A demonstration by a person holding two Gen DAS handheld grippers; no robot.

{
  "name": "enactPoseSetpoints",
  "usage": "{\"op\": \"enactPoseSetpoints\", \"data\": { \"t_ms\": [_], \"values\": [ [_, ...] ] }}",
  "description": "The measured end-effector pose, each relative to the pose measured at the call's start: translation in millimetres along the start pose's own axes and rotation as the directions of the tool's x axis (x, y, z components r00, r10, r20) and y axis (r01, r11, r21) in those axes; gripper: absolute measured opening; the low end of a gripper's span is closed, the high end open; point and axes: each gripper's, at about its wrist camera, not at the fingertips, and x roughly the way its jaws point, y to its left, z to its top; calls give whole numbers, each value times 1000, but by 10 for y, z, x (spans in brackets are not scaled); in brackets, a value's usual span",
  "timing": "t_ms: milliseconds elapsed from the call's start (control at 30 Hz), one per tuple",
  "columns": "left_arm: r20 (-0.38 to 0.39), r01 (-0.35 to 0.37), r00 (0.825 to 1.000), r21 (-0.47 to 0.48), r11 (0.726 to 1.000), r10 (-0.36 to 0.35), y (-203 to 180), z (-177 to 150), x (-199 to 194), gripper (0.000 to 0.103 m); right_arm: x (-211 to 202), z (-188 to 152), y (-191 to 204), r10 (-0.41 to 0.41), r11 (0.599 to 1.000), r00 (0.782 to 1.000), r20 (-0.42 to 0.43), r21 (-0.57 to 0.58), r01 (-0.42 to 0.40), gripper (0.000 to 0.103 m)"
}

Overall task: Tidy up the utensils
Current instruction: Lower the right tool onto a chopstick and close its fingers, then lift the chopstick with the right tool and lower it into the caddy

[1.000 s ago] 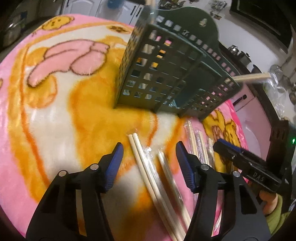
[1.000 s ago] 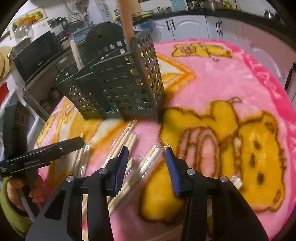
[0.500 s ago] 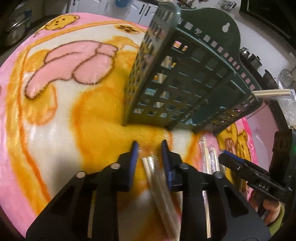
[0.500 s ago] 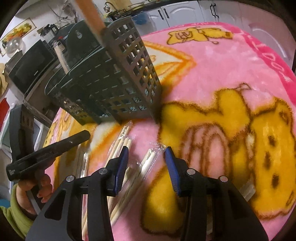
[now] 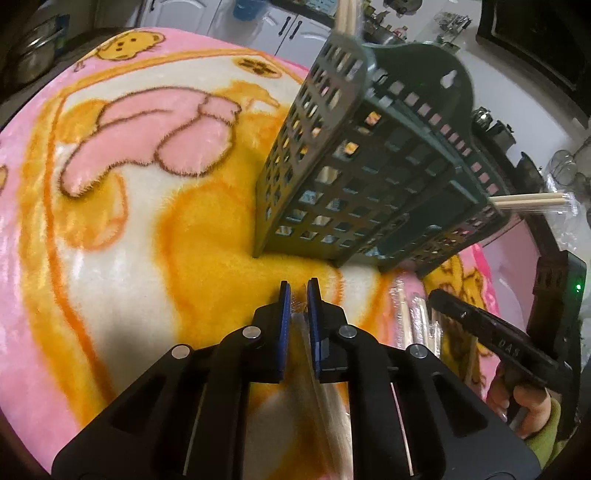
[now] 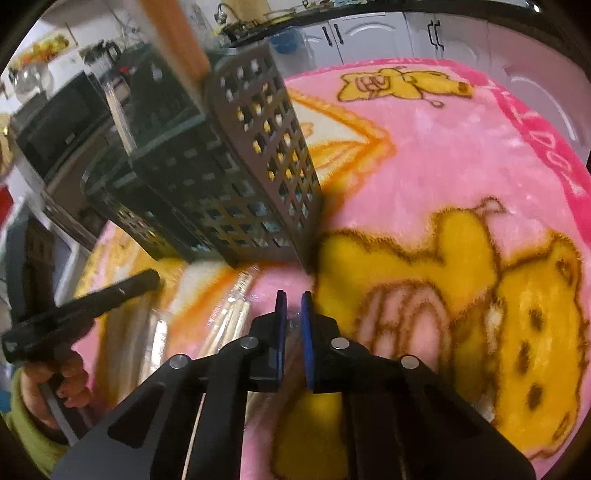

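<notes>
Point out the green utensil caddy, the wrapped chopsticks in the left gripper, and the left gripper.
green utensil caddy (image 5: 354,173): left wrist view, front lattice wall.
wrapped chopsticks (image 5: 325,391): left wrist view, wrapper behind fingers.
left gripper (image 5: 296,291): left wrist view, between fingertips.

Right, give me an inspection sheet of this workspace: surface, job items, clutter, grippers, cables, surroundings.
Surface: pink and yellow cartoon-print fleece blanket covers it.
Job's things: dark green perforated plastic utensil caddy stands on the blanket with wooden chopsticks sticking out of it; plastic-wrapped wooden chopstick pairs lie loose in front of it.
Clutter: nothing seen.
Grippers: left gripper is closed on one wrapped pair; right gripper is closed on clear wrapping, its contents hidden.
Cables: nothing seen.
Surroundings: white kitchen cabinets, black microwave, glass jars.
</notes>
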Motion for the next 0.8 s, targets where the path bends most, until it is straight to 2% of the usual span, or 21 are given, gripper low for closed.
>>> {"op": "enactPoseSetpoints", "data": {
  "t_ms": [200,467,800],
  "values": [
    [62,16,998,32,999,-18,-104,54,-253,5,-331,45,132,51,998,994,92,-53,-47,7],
    [136,54,989,84,995,-65,-389,147,-539,3,-732,121,418,109,985,977,185,-149,-82,7],
    [196,81,975,144,986,-108,-622,195,-763,1,-1074,207,780,154,960,952,263,-270,-81,7]
  ]
}}
